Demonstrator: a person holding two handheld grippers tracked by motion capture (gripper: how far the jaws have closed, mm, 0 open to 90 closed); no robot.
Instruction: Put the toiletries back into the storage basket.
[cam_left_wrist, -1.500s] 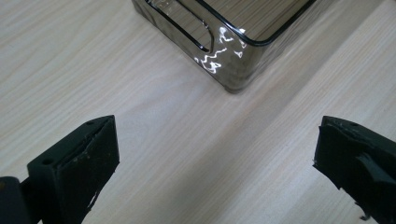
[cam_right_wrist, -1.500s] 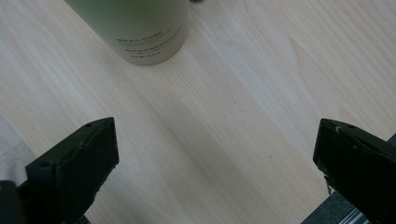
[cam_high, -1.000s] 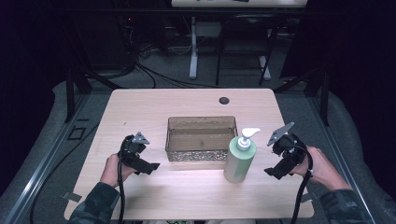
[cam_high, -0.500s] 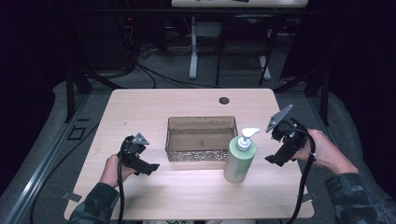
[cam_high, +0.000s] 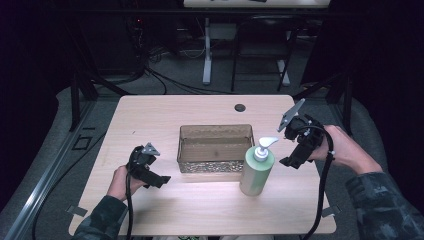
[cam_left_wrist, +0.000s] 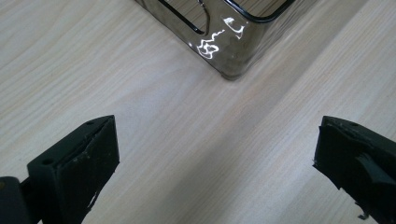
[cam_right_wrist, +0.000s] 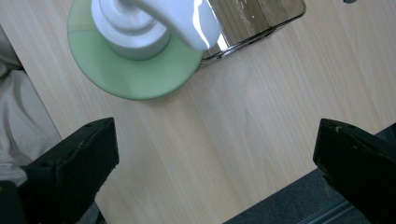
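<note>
The approach was judged in hand: the right gripper (cam_high: 295, 150), jaws wide and empty, was held beside the pale green plastic pump bottle (cam_high: 257, 171) near the wooden table's (cam_high: 150, 115) front edge, and closure around it was required next.

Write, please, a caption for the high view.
Right gripper open beside green pump bottle; left gripper open near clear bin.

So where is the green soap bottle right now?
In the high view the green soap bottle stands upright on the table, just off the front right corner of the clear bin, with the right tool hovering beside its pump.
</note>
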